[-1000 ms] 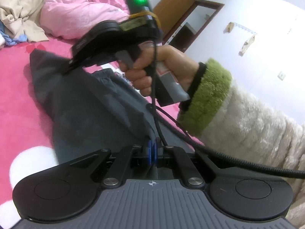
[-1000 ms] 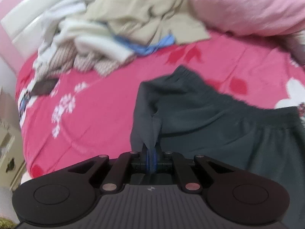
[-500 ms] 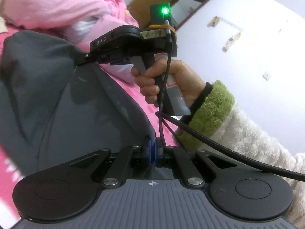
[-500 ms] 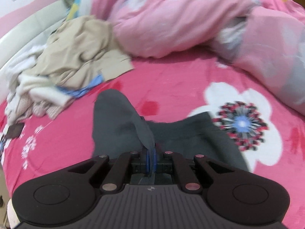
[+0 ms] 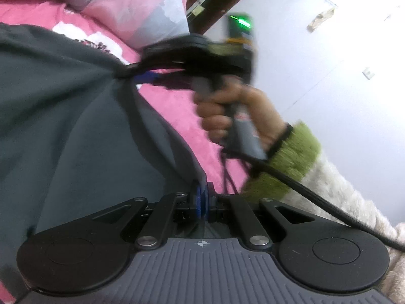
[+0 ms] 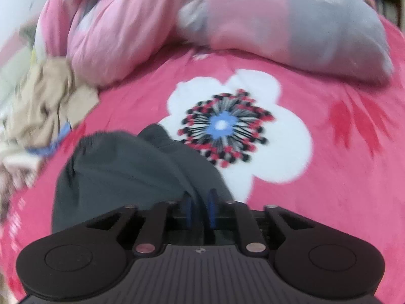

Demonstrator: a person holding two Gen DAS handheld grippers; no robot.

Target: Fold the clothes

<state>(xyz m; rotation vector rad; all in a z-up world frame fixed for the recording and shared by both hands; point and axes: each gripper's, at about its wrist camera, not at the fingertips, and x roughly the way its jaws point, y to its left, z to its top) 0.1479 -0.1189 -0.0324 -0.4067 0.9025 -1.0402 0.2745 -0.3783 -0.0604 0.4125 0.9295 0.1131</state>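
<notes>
A: Item one, left tool point(image 5: 202, 197)?
B: Blue pads pressed together, an edge of the dark grey garment point(image 5: 76, 131) pinched between them. The cloth runs forward and to the left of the tool in a broad taut sheet.

A: Item two, right tool point(image 6: 200, 210)?
B: Pads point(image 6: 211, 206) stand slightly apart, a fold of the same dark grey garment point(image 6: 121, 167) lying in the gap. Whether they are actually gripping it I cannot tell; the frame is blurred. In the left wrist view this right tool point(image 5: 126, 72) sits ahead of the left one, its tip meeting a bunched corner of the cloth, held by the right hand point(image 5: 227, 111) in a green cuff point(image 5: 291, 157) and cream fleece sleeve.

A: Item three, garment's location?
B: Partly on the bed, directly ahead of and left of the right tool, its gathered waistband farthest from the tool; the other end is raised between the two tools.

A: Item four, surroundings?
B: Pink bedspread point(image 6: 341, 177) with a large white flower print point(image 6: 227, 126) ahead and right of the right tool. Pink quilt point(image 6: 126, 25) heaped beyond it. Beige clothing pile point(image 6: 43, 101) far left. Black cable point(image 5: 316, 192) trailing right of the left tool.
</notes>
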